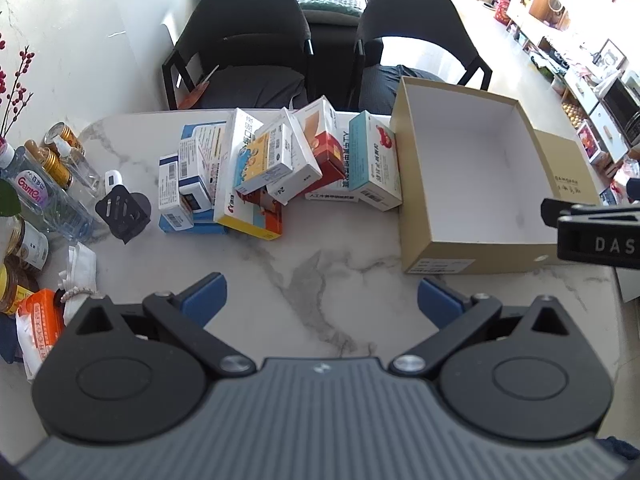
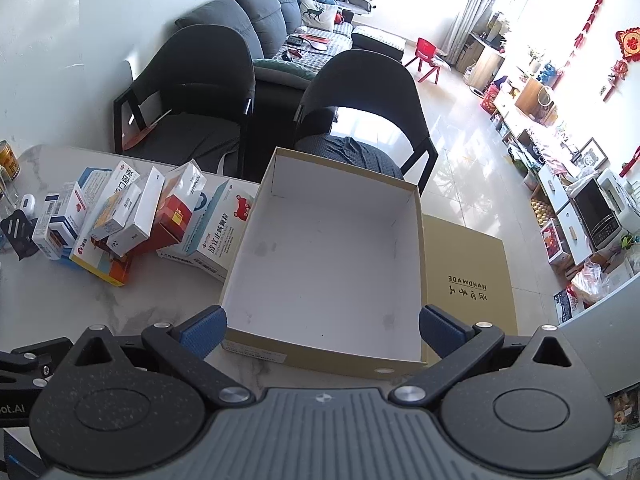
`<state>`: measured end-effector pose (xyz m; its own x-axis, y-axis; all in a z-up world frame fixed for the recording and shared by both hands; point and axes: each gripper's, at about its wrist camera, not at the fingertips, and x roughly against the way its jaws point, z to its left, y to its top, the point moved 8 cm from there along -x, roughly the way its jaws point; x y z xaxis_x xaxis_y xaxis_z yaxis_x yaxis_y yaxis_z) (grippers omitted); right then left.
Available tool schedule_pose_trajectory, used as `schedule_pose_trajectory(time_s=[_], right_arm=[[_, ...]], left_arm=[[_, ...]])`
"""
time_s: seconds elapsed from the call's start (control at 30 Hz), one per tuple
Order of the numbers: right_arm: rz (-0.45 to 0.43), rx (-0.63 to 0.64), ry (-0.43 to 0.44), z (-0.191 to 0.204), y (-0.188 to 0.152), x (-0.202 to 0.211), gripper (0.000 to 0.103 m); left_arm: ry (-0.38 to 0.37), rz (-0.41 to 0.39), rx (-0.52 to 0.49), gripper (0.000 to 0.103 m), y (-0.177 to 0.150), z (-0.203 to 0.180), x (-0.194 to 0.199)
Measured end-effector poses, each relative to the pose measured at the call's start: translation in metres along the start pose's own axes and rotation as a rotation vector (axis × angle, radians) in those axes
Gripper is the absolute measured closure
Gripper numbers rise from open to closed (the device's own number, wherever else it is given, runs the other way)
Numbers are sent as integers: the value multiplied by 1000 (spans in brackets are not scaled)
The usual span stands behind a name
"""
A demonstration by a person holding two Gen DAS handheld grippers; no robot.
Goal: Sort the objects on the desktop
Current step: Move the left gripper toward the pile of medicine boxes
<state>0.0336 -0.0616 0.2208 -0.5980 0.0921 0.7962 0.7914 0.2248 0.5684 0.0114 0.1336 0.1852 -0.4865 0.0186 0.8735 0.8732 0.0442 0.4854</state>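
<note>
Several medicine boxes (image 1: pixel 276 160) lie heaped at the far side of the marble table (image 1: pixel 320 272); the same medicine boxes (image 2: pixel 132 220) show at the left in the right wrist view. An empty tan cardboard box (image 1: pixel 472 176) with a white inside stands just right of the heap, and this cardboard box (image 2: pixel 332 256) fills the middle of the right wrist view. My left gripper (image 1: pixel 322 300) hangs open over bare table, short of the heap. My right gripper (image 2: pixel 323 328) is open at the cardboard box's near wall, with nothing between its fingers.
Bottles, cans and jars (image 1: pixel 44 184) crowd the table's left edge, with a black holder (image 1: pixel 124 210) and packets (image 1: pixel 40 328) nearby. The box lid (image 2: pixel 468 272) lies right of the box. Two dark chairs (image 1: pixel 240 52) stand behind the table. The right gripper's body (image 1: pixel 596 236) shows at the right edge.
</note>
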Motion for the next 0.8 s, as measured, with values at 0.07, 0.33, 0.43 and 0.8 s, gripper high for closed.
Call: schedule_pose_trajectory(time_s=[0.07,0.33,0.43,0.8], right_arm=[[0,-8,2,2,-2,0,0],[5,-35,4,-1,-11,-4,0],[15,-43,10,-5,-17,-7,0],[74,-109,48,-12,-40,-19,9]], left_arm=[[-2,-2,-5,0,0,1,-1],[-32,-60,18,0,4,16,-34],[-28,-97,52,0,7,29,-60],[-55,-139,205,0,4,81,-149]])
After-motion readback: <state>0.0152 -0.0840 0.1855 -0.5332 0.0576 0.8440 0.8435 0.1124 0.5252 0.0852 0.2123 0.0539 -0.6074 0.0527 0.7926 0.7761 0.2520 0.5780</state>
